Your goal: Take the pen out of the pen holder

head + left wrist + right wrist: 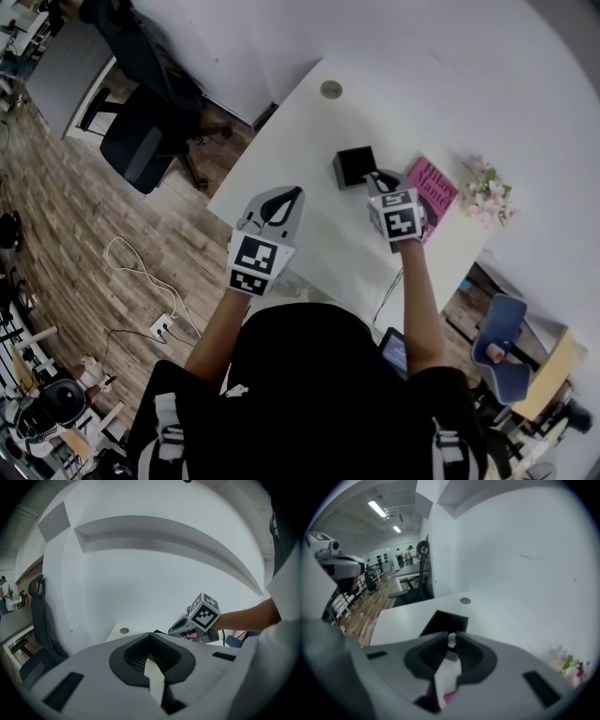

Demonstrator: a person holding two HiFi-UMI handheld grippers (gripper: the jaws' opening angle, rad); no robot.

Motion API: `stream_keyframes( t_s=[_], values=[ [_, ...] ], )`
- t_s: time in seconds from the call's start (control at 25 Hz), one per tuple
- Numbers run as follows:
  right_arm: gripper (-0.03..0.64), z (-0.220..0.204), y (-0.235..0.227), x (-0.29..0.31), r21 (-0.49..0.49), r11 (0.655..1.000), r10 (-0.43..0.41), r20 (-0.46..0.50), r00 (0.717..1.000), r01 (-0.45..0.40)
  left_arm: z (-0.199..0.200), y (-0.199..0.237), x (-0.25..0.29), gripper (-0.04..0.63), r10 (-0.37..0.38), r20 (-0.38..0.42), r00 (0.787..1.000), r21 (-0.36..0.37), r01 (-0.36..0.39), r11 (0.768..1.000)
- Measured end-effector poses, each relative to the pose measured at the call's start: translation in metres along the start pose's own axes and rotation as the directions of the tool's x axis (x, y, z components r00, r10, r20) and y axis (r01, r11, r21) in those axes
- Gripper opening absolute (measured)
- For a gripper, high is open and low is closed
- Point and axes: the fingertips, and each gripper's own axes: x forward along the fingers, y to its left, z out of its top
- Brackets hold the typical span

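A black square pen holder (356,167) stands on the white table (291,141). My right gripper (380,179) hangs just over its near right corner, pointing steeply down. In the right gripper view the holder (446,620) lies straight ahead, and the pale top of a pen (451,640) sits pinched between the jaw tips of the right gripper (451,637); the pen's lower part is hidden. My left gripper (284,199) hovers at the table's near left edge, away from the holder. Its jaw tips meet in the left gripper view (151,635), with nothing between them.
A pink book (434,193) lies right of the holder, with a bunch of pale flowers (488,191) beyond it. A round cable grommet (331,89) sits at the table's far end. A black office chair (141,131) and a white cable (141,272) are on the wooden floor to the left.
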Motion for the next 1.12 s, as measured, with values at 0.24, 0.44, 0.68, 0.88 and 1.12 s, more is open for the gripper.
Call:
stream_keyframes(
  t_s=[0.24, 0.44, 0.68, 0.88, 1.12],
  values=[
    [0.078, 0.012, 0.002, -0.019, 0.001, 1.000, -0.007, 0.048, 0.999, 0.007, 0.008, -0.004, -0.005, 0.021, -0.010, 0.020, 1.000, 0.012, 0.010, 1.000],
    [0.078, 0.020, 0.002, -0.036, 0.003, 0.999, -0.042, 0.075, 0.996, 0.042, 0.016, -0.005, -0.006, 0.021, -0.021, 0.038, 0.999, 0.030, 0.020, 0.999],
    [0.078, 0.034, 0.005, -0.062, 0.023, 0.997, -0.079, 0.123, 0.989, 0.077, 0.031, -0.006, -0.008, 0.023, -0.045, 0.070, 0.997, 0.063, 0.040, 0.997],
    [0.078, 0.048, 0.007, -0.085, 0.037, 0.993, -0.114, 0.178, 0.977, 0.109, 0.043, -0.009, -0.010, 0.023, -0.073, 0.091, 0.993, 0.098, 0.064, 0.993],
    [0.078, 0.064, 0.006, -0.114, 0.052, 0.988, -0.155, 0.250, 0.956, 0.147, 0.057, -0.012, -0.011, 0.021, -0.090, 0.117, 0.989, 0.133, 0.074, 0.988]
  ],
)
